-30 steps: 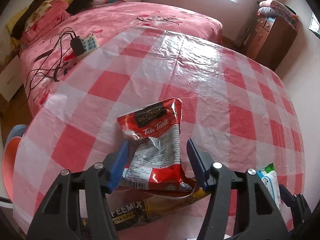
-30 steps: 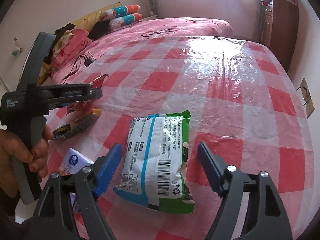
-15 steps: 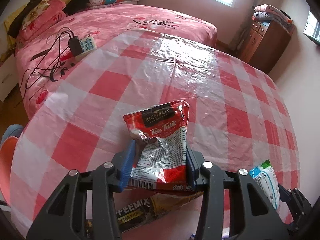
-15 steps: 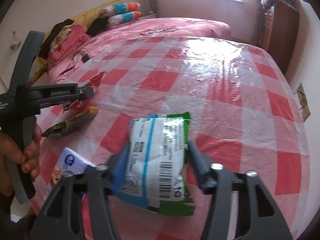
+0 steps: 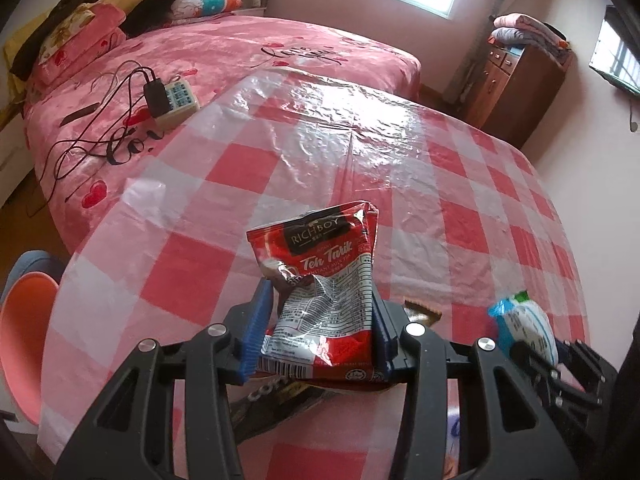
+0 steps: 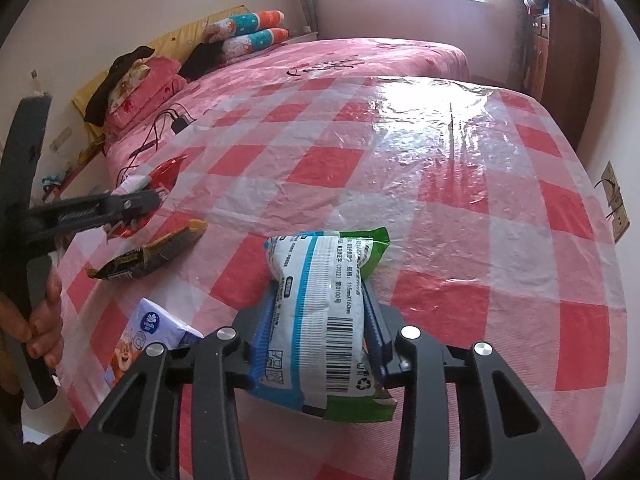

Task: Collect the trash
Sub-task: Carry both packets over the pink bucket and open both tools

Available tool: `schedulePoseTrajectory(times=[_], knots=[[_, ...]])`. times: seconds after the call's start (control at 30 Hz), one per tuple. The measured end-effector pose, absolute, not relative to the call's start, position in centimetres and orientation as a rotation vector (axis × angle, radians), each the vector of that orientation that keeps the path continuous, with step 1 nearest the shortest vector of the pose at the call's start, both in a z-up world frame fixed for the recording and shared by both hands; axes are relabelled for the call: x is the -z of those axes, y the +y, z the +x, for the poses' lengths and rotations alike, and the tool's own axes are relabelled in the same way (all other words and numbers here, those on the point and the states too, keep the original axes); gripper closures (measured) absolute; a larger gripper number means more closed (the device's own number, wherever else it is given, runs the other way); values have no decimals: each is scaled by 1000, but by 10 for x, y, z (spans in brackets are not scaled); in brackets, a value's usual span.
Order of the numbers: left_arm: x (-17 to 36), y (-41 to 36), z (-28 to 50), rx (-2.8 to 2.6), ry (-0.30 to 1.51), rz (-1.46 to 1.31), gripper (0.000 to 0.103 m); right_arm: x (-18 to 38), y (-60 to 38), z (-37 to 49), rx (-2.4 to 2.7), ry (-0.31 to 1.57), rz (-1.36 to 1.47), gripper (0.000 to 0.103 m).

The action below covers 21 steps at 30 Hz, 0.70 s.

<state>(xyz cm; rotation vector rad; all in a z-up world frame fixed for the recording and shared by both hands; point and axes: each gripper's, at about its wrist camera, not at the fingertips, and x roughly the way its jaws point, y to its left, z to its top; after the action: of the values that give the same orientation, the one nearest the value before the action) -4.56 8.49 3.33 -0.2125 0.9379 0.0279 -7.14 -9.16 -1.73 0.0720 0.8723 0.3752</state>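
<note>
Jaws of each gripper clamp one wrapper: red sachet (image 5: pixel 320 300), white-green packet (image 6: pixel 324 316).

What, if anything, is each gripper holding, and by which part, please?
Left gripper: red tea sachet, by its lower sides. Right gripper: white wipes pack, across its middle.

The bench (image 6: pixel 440 200) stands just before the bed (image 6: pixel 340 60). On the bench, a coffee sachet (image 6: pixel 148 256) lies left of the wipes pack (image 6: pixel 320 312); a tissue packet (image 6: pixel 148 340) lies nearer than the sachet. A cabinet (image 6: pixel 560 52) stands behind the bench's right side.
</note>
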Motion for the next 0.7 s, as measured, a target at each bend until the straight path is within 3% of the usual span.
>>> schedulePoseTrajectory(times=[0.7], knots=[[-28,126,-89,38,930,-214,57,0,-89,-69,-423,848,230,65]])
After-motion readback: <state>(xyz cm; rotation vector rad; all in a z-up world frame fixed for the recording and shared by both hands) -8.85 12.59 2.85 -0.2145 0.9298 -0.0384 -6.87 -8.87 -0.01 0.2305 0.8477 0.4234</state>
